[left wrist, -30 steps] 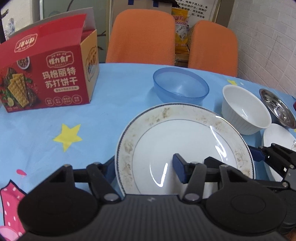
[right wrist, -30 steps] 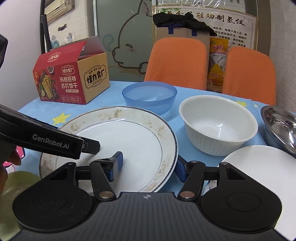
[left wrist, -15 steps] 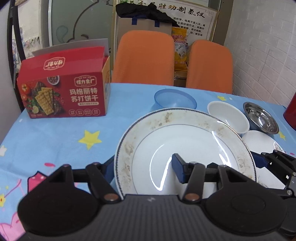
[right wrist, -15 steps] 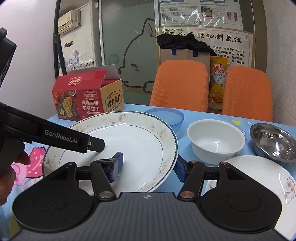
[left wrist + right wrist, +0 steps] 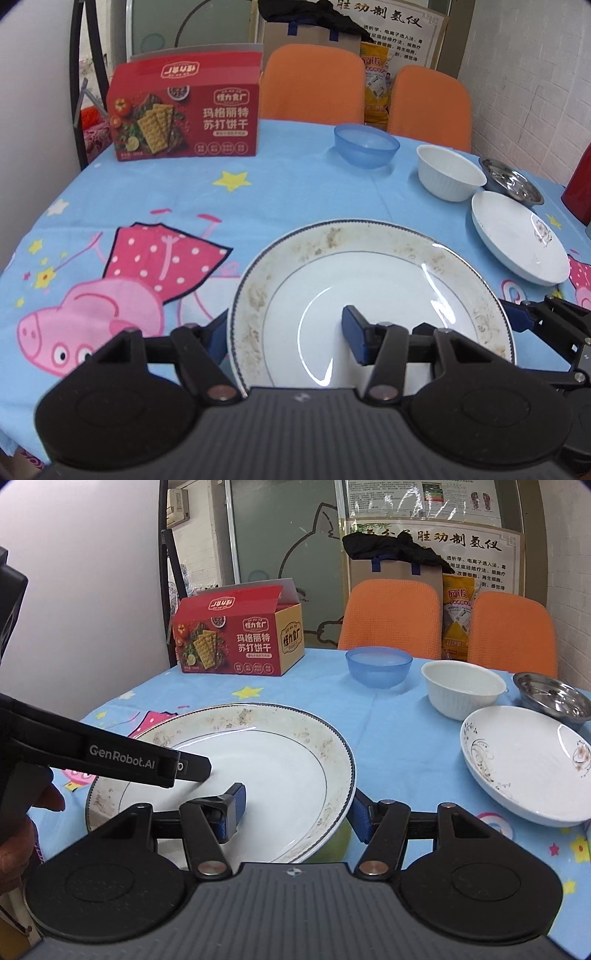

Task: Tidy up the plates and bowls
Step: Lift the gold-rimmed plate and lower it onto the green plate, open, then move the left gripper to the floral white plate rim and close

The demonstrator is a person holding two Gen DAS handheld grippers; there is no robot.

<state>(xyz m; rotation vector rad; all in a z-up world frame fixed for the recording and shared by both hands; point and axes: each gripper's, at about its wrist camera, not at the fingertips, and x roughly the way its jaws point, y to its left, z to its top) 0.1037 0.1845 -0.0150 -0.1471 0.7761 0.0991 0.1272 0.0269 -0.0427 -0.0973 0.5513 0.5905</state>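
Observation:
A large white plate with a speckled rim (image 5: 369, 295) (image 5: 258, 768) is held above the table by both grippers. My left gripper (image 5: 284, 336) is shut on its left rim, one finger under it and one on top. My right gripper (image 5: 295, 808) is shut on its right rim the same way. A blue plastic bowl (image 5: 367, 149) (image 5: 378, 666), a white ribbed bowl (image 5: 450, 177) (image 5: 463, 692), a steel bowl (image 5: 511, 184) (image 5: 550, 698) and a shallow white patterned dish (image 5: 517, 236) (image 5: 524, 764) stand on the table at the right.
A red cracker box (image 5: 184, 114) (image 5: 240, 642) stands at the far left of the table. The blue cartoon tablecloth (image 5: 147, 221) covers the table. Two orange chairs (image 5: 314, 85) are behind it. A red object (image 5: 580, 184) is at the right edge.
Both grippers have carried the plate back toward the near side of the table; the bowls and the box now look farther away. The grips have not changed.

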